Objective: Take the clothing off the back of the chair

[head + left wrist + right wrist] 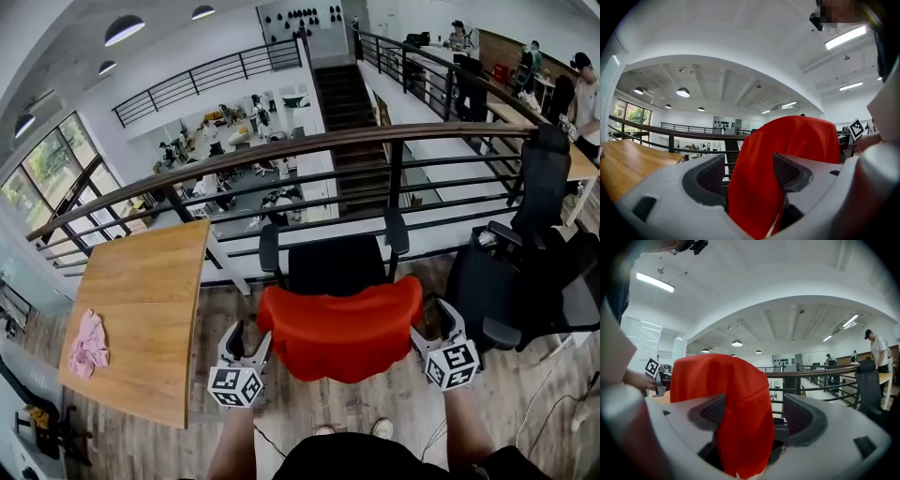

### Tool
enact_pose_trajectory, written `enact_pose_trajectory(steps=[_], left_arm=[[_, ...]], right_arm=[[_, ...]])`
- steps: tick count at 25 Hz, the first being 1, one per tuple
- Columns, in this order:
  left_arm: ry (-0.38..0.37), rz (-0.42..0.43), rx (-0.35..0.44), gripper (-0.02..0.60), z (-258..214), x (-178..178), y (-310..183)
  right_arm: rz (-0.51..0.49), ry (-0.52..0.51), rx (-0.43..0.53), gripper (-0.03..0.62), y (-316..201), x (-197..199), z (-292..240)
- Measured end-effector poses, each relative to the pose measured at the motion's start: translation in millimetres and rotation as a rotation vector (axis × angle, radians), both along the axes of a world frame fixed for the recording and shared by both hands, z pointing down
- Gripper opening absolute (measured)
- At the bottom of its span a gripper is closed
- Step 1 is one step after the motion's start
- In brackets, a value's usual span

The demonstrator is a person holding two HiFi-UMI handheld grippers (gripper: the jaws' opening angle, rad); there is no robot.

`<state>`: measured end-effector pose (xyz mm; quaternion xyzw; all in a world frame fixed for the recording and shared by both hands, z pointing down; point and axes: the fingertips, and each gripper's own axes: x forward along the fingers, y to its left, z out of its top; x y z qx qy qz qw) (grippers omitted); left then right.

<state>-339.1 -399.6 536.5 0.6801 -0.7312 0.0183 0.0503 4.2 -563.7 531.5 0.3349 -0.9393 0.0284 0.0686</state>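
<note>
A red garment (342,323) hangs draped over the back of a black office chair (337,264) right in front of me. My left gripper (248,339) is at the garment's left edge and my right gripper (433,326) at its right edge. In the left gripper view the red cloth (787,140) fills most of the gap of the left gripper (749,173), with a thin slit beside the left pad. In the right gripper view the cloth (722,380) hangs between the wide jaws of the right gripper (754,416), clear of the right pad.
A wooden table (141,309) stands to the left with a pink cloth (87,345) on it. A dark railing (281,150) runs behind the chair above a lower floor. A second black chair (525,253) stands close on the right. People (586,94) are at desks far right.
</note>
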Motion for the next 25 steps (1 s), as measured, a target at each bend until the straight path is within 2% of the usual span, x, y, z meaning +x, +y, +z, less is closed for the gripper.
enact_pose_trajectory(steps=[7, 9, 12, 15, 18, 21, 25], left_arm=[[-0.015, 0.048, -0.037, 0.313, 11.5, 7.1, -23.4], [-0.021, 0.072, -0.043, 0.276, 12.9, 11.8, -29.8], [-0.033, 0.109, -0.054, 0.198, 13.4, 20.1, -36.4], [-0.045, 0.125, -0.058, 0.157, 12.3, 23.6, -40.8], [-0.050, 0.122, -0.051, 0.042, 11.2, 26.7, -41.5], [-0.060, 0.123, -0.051, 0.029, 10.1, 26.2, -40.3], [-0.080, 0.126, -0.050, 0.028, 2.1, 24.2, -33.0]], right_arm=[[-0.025, 0.009, 0.006, 0.370, -3.4, -10.0, -1.6], [-0.048, 0.021, 0.022, 0.362, -4.6, -14.8, -3.2], [-0.103, 0.050, 0.044, 0.265, -1.7, -24.6, -5.9], [-0.127, 0.055, 0.042, 0.261, -1.8, -32.6, -9.0], [-0.144, 0.071, 0.069, 0.176, 0.2, -35.2, -11.1], [-0.135, 0.086, 0.091, 0.072, 2.8, -35.0, -13.7], [-0.098, 0.081, 0.091, 0.055, 4.2, -27.6, -19.7]])
